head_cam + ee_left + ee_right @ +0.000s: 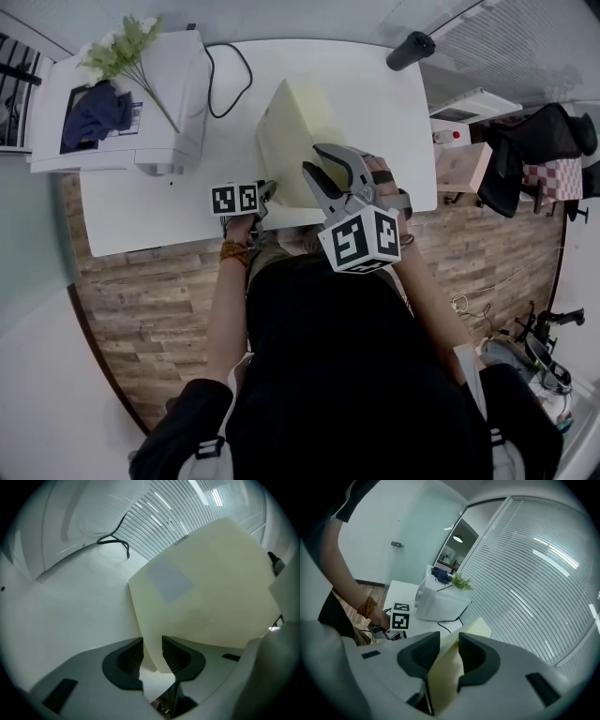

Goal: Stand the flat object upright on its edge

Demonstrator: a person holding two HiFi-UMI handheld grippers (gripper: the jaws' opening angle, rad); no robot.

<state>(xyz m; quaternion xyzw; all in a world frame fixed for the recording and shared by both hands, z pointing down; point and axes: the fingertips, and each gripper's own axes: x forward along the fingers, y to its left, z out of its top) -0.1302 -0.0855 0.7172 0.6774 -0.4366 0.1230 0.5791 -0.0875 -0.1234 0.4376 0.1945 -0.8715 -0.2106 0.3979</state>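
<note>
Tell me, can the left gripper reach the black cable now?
Probably not yet: the left gripper is closed on the yellow board. The table toward the black cable looks free, once it lets go.

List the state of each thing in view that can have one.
pale yellow board: tilted, held by both grippers, not yet upright on its edge.
left gripper: shut on the board's corner.
right gripper: shut on the board's edge.
black cable: lying slack on the table, beside the printer.
blue cloth: crumpled on the printer.
</note>
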